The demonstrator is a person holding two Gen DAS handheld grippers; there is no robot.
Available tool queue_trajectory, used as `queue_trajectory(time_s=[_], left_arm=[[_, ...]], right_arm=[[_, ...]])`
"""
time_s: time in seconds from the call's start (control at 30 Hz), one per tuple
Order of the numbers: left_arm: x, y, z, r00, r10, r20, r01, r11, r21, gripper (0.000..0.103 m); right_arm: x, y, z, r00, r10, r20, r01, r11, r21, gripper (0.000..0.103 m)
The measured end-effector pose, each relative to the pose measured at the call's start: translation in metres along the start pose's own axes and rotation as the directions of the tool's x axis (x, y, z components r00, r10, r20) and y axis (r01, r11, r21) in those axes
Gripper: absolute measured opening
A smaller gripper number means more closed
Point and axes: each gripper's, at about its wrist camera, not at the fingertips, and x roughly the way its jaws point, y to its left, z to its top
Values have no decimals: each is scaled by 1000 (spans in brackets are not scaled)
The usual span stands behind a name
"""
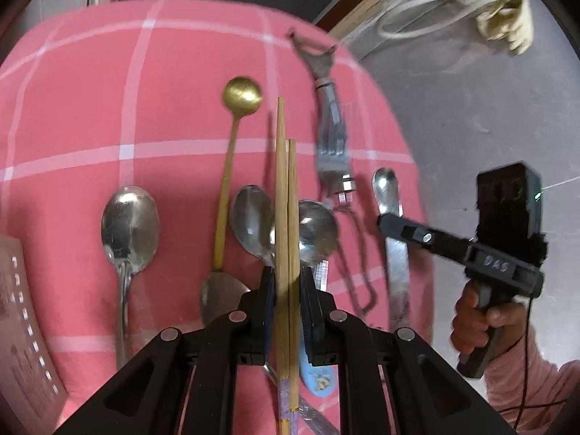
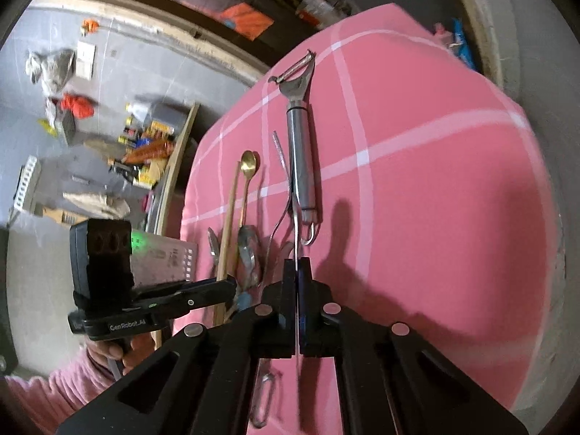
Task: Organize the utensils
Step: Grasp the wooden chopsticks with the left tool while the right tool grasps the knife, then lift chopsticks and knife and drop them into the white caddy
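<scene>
Pink checked cloth point(image 1: 90, 116) covers the table, strewn with spoons point(image 1: 130, 224), a gold spoon point(image 1: 242, 94) and a peeler point(image 2: 301, 152). Left gripper point(image 1: 287, 282) is clamped on a pair of chopsticks point(image 1: 284, 195) above the spoons. Right gripper point(image 2: 297, 272) is pinched tight on a thin metal utensil point(image 2: 296, 232), seen edge-on, just beside the peeler.

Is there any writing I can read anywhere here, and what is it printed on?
"GenRobot.AI": side of the left tongs, right-wrist view.
"DAS", or similar, hand-written and blurred: label on the right tongs, left-wrist view.
Pale board by the pink cloth: print too small to read.
</scene>
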Motion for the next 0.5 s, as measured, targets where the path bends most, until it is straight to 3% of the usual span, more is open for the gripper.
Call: queue_trajectory(time_s=[0.1, 0.27, 0.37, 0.5], left_arm=[[-8, -2, -12, 998, -38, 40, 39, 999, -13, 12], [-31, -11, -28, 989, -42, 141, 41, 999, 9, 12], [-59, -19, -37, 975, -47, 217, 42, 999, 28, 12], [-110, -16, -44, 944, -46, 327, 33, 998, 45, 12]], right_arm=[[-10, 4, -19, 998, -12, 56, 11, 1000, 17, 1], [-32, 26, -45, 985, -32, 167, 32, 999, 1, 1], [-50, 49, -48, 970, -23, 243, 32, 999, -33, 1], [-74, 85, -43, 944, -5, 331, 40, 994, -101, 1]])
